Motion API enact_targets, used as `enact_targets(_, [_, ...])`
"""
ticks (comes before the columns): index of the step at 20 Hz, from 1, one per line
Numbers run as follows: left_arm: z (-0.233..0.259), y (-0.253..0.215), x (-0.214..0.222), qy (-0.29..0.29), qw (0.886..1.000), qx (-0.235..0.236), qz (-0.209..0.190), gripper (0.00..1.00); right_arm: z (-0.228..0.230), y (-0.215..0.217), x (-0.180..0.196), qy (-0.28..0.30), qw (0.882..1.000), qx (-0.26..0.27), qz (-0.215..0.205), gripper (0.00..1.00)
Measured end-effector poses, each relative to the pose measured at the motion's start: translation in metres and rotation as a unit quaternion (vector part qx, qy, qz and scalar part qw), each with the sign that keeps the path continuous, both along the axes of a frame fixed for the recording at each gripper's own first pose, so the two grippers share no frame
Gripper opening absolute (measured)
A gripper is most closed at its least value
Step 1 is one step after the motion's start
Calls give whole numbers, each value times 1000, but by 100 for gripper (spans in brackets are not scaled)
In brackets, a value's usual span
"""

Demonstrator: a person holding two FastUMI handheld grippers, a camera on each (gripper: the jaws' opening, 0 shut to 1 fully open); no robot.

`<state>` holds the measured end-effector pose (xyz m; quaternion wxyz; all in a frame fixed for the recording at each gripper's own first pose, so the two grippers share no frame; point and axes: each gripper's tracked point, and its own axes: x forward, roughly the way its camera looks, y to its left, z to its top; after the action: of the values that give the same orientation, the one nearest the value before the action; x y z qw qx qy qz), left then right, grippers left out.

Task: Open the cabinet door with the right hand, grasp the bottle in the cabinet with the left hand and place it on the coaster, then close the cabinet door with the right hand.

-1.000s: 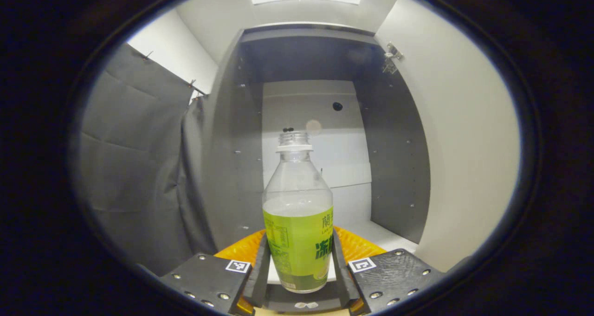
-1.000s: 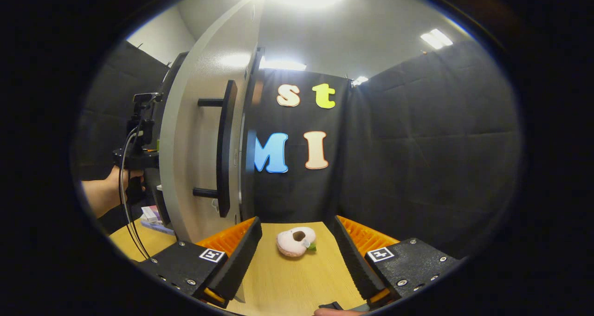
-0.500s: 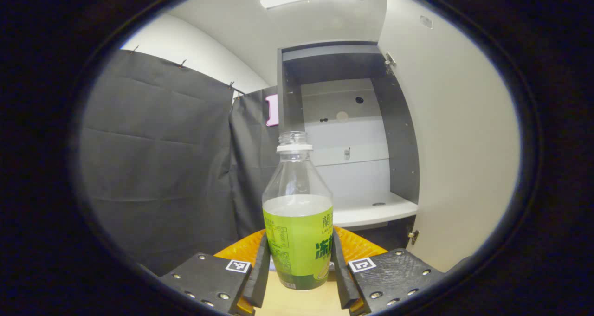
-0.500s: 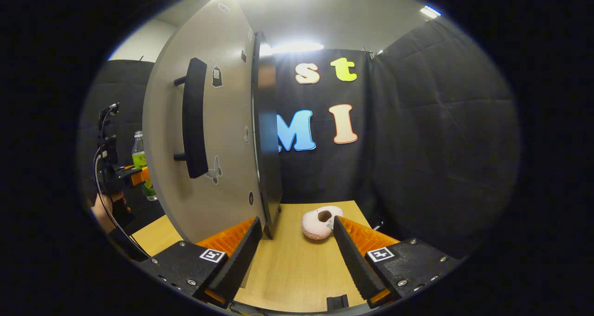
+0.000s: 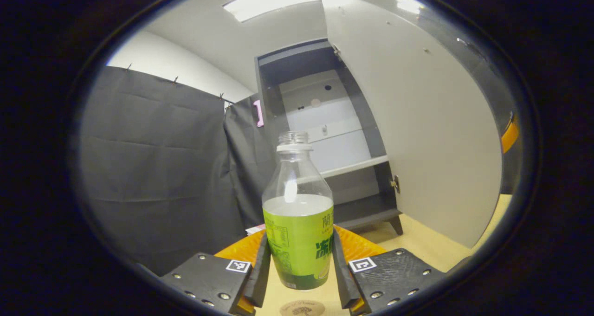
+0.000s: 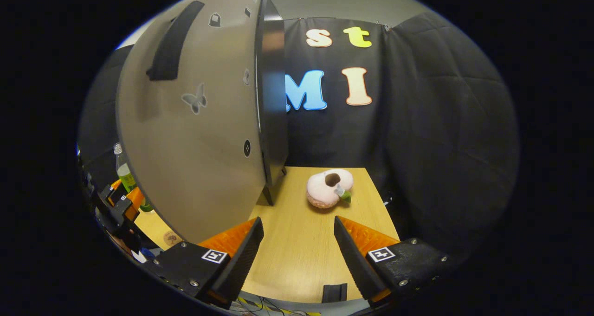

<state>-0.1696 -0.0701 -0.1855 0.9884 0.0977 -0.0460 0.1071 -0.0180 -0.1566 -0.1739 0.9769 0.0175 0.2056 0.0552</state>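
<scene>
In the left gripper view my left gripper [image 5: 297, 279] is shut on a clear bottle [image 5: 298, 232] with a green label and no cap, held upright just above the wooden table. A round brown coaster [image 5: 301, 308] lies below it between the fingers. The cabinet [image 5: 325, 135] stands open behind, its pale door [image 5: 417, 135] swung out to the right. In the right gripper view my right gripper [image 6: 294, 255] is open over the table with nothing between its fingers. The door's outer face [image 6: 195, 135] and black handle [image 6: 171, 42] are to its upper left. Past the door's edge show the bottle [image 6: 123, 170] and the coaster [image 6: 172, 237].
A pink plush doughnut [image 6: 328, 188] lies on the wooden table [image 6: 297, 269] ahead of the right gripper. Black cloth walls close in the back and right. The cabinet's shelf [image 5: 352, 166] and foot [image 5: 394, 223] stand at the table's far side.
The left gripper has drawn the bottle out of the cabinet and down toward the table, bringing the coaster into view beneath. The right gripper has lowered and pulled away from the door handle.
</scene>
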Motion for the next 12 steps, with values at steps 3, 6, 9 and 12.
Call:
enact_targets(3, [-56, 17, 5, -1, 1000, -14, 12, 61, -45, 3, 3, 40, 998, -47, 17, 94])
enact_targets(6, [-87, 42, 10, -5, 999, -29, 20, 61, -96, -1, -11, 104, 991, -80, 35, 94])
enact_targets(9, [-125, 48, 2, 0, 999, -44, 29, 61, -110, 2, -19, 123, 987, -93, 36, 95])
enact_targets(12, [-143, 44, -12, 8, 999, -44, 31, 62, -118, 15, -23, 129, 984, -106, 54, 95])
